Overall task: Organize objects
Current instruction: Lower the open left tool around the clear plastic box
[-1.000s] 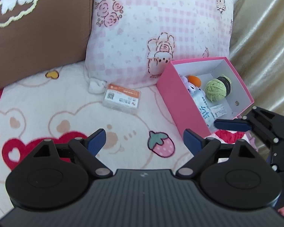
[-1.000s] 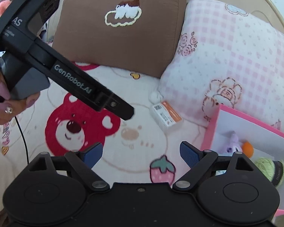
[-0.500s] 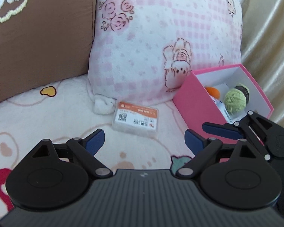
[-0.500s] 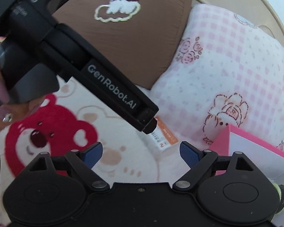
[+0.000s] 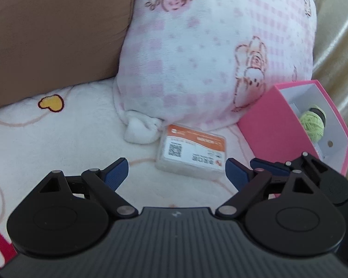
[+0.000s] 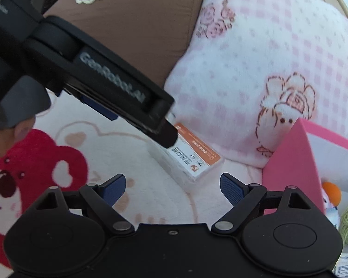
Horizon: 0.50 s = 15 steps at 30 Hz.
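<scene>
Both our claws tilt downward over the blanket (image 5: 58, 143), side by side. The left claw (image 5: 176, 170) stands wide and empty, its blue pads either side of the packet (image 5: 190, 155) just ahead, not touching it. The right claw (image 6: 171, 186) is equally wide, also empty, aimed at the same packet from the other side. The packet is a clear, flat case with an orange-and-white label and a QR code, lying flat on the blanket. It sits just below the pink pillow (image 5: 208, 53), near the pink box (image 5: 273, 125), which holds green yarn (image 5: 312, 125). Behind, a brown pillow (image 5: 53, 30) stands.
</scene>
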Available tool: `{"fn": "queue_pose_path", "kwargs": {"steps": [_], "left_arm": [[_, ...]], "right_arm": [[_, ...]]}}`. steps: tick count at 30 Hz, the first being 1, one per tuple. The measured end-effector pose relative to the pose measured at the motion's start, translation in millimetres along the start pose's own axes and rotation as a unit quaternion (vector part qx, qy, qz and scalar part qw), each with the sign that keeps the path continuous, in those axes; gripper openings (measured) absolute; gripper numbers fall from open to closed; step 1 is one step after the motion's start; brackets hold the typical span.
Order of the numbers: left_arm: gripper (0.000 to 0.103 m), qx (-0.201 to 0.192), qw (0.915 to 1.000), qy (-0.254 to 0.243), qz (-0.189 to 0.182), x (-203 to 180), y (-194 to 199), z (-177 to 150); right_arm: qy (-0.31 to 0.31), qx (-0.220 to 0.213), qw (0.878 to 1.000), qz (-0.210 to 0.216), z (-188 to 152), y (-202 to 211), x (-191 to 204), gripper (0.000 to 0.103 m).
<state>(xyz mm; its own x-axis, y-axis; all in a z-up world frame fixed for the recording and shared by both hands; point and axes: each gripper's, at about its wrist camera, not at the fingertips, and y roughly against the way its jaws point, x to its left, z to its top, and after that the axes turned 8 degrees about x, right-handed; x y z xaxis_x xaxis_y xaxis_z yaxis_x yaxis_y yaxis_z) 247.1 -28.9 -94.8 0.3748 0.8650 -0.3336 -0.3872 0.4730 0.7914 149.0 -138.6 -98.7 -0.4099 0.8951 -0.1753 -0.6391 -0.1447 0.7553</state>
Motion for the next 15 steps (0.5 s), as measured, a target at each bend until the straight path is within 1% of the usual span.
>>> {"fn": "queue_pose_path", "kwargs": {"steps": [5,9,12,14,15], "left_arm": [[0.088,-0.006,0.9995,0.022,-0.023,12.1,-16.5,4.6],[0.086,-0.006,0.9993,0.024,-0.029,12.6,-28.1,6.1],[0.074,-0.002,0.9993,0.022,-0.029,9.6,-35.3,5.8],[0.059,0.007,0.9992,0.027,-0.029,8.1,-39.9,5.7],[0.058,0.010,0.9988,0.033,-0.034,8.3,-41.5,5.3]], "right_arm": [[-0.020,0.010,1.000,0.005,0.6,-18.3,-5.8,0.091],[-0.026,0.011,1.000,0.010,1.9,-27.0,-8.1,0.090],[-0.024,0.007,1.000,0.009,1.2,-29.9,-8.6,0.090],[-0.024,0.007,1.000,0.013,1.6,-32.9,-10.6,0.089],[-0.024,0.007,1.000,0.017,1.7,-33.8,-11.7,0.089]]}}
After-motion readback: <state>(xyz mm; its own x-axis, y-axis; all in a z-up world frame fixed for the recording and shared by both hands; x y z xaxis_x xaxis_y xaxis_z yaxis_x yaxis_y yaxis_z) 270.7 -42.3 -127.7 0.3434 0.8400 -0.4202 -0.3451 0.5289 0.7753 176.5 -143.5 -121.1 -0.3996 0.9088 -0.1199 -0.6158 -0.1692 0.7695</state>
